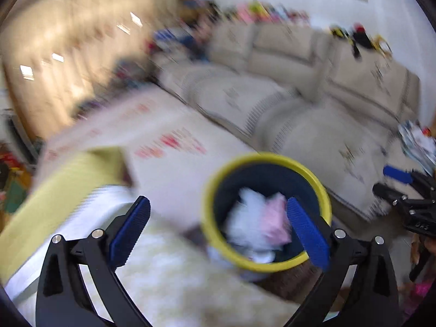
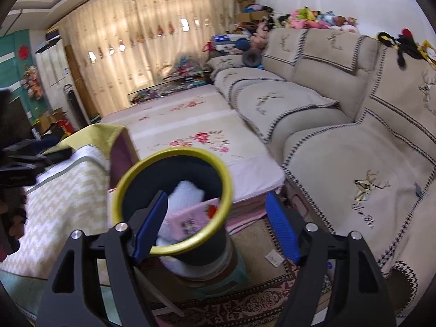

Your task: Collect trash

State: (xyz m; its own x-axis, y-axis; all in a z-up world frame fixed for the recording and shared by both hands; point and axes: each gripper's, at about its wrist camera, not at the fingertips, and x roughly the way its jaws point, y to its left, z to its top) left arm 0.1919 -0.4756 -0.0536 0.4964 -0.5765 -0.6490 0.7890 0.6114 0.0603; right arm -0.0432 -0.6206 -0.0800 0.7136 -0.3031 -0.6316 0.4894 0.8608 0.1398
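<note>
Filling the two o'clock side of the right wrist view, a beige sofa (image 2: 340, 103) borders a floral-covered table (image 2: 190, 136); below it, toward six o'clock, a yellow-rimmed black trash bin (image 2: 174, 201) stands on a green stool (image 2: 218, 283), holding a white paper wad (image 2: 188, 190) and a pink wrapper (image 2: 190, 220). The right gripper (image 2: 215, 229) hangs wide and empty over the bin, and the left gripper (image 1: 218, 229) likewise gapes empty
</note>
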